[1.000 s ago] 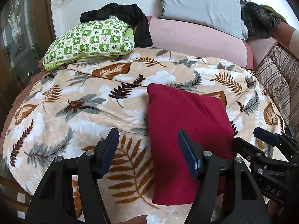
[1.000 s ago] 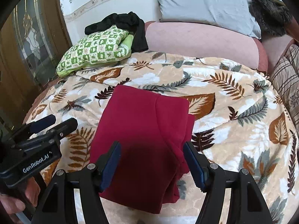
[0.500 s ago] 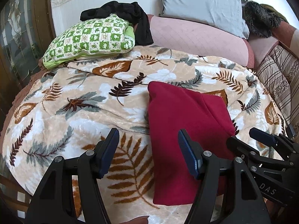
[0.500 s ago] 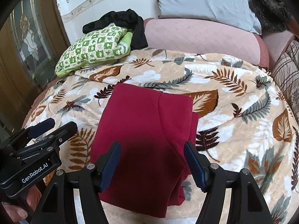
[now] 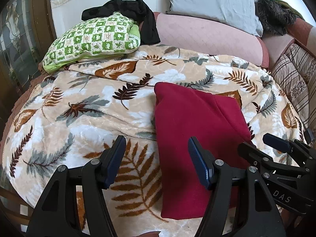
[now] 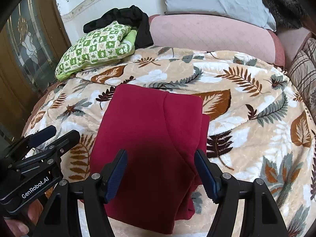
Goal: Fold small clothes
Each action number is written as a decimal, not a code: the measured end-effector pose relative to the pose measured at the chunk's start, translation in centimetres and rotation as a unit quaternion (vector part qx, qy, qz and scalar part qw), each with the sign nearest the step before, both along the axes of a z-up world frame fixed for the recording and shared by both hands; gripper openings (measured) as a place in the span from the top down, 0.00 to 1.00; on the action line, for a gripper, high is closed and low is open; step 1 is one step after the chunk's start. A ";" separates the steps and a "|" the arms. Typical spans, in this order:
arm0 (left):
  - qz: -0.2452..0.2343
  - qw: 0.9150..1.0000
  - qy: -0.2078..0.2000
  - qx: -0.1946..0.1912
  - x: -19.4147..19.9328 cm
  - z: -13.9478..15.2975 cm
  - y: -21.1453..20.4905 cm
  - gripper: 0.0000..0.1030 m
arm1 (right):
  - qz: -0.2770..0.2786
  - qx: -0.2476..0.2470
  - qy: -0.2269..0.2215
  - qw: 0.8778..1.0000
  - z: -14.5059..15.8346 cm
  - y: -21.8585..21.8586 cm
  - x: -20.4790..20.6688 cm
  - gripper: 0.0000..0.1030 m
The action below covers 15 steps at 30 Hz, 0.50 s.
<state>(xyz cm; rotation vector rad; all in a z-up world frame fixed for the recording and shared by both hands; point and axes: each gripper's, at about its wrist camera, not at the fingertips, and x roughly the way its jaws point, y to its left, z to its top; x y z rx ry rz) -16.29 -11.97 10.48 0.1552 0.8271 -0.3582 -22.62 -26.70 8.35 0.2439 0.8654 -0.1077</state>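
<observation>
One red garment seen, folded flat on leaf-print blanket, near front edge. One green checked pillow, one black cloth, one grey pillow counted at back. Two grippers seen: left gripper spread wide, nothing held, above blanket and garment edge. Right gripper spread wide above garment, nothing pinched.

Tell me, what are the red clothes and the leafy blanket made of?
The red clothes look like soft fleece or thick knit: matte, no shine, plump rounded folds. The leafy blanket looks like plush fleece, likely synthetic: its pile is fuzzy, with a slight sheen and pressed-in ripples.
</observation>
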 end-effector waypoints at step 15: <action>0.003 1.000 -0.004 0.003 0.1 0.1 0.0 0.36 | 0.001 -0.002 0.008 1.000 -0.3 -0.6 0.7 0.34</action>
